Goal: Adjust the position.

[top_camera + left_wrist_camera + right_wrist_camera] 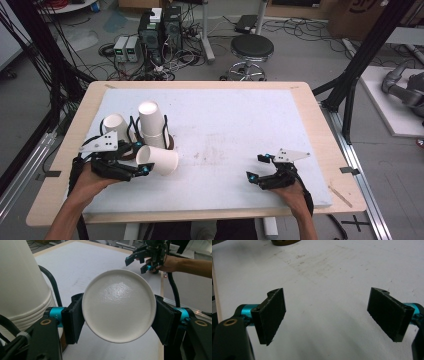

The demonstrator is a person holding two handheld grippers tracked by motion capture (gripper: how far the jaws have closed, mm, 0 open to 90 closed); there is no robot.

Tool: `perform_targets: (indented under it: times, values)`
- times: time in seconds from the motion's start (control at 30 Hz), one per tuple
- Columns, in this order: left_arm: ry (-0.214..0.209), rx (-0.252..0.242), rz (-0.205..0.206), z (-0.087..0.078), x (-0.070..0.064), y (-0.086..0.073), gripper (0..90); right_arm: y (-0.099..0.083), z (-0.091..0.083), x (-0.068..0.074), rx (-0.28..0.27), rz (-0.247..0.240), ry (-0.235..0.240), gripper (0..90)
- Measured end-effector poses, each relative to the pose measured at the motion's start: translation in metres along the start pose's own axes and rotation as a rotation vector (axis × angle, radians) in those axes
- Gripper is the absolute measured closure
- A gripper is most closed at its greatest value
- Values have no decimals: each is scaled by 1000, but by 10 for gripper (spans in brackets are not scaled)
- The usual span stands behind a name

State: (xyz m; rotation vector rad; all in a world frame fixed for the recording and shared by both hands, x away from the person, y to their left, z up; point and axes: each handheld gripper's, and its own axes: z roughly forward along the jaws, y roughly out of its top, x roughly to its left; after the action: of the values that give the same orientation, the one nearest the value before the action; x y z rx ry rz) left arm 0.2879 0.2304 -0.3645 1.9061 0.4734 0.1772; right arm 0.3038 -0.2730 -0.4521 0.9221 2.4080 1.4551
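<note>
Nearest us, our left gripper (141, 157) clamps a white paper cup (157, 160) by its sides, the cup lying on its side above the white mat (235, 125) at the table's left; in the left gripper view its round base (119, 305) faces the camera between the pads. Our right gripper (261, 168) rests on the mat at the right, jaws spread wide with nothing between them. Farther back stands an upturned stack of cups (151, 125) in a black wire holder (133, 126), another cup (116, 126) beside it.
</note>
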Motion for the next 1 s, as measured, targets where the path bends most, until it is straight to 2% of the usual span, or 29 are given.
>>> perform_targets:
  times: [0.17,0.37,0.43,0.47,0.6,0.73,0.77,1.0]
  values:
    - [-21,0,-6,1,2,0,335,0,-1,-3,-4,15,32,157]
    - [-56,-4,-15,6,5,0,335,7,-5,-4,-12,-3,85,157]
    - [-72,-1,-16,8,6,1,336,16,-10,-4,-15,-14,116,157]
    - [-80,-4,-17,9,7,1,336,16,-10,-4,-15,-14,116,157]
    - [-116,-28,-28,14,11,3,336,27,-13,-3,-28,-31,163,157]
    - [-151,-30,-21,19,11,5,336,43,-13,2,-31,-54,212,157]
    - [-159,-31,-17,20,11,5,336,43,-13,2,-31,-54,212,157]
    - [-214,-52,-5,30,6,11,336,75,-12,15,-34,-120,278,157]
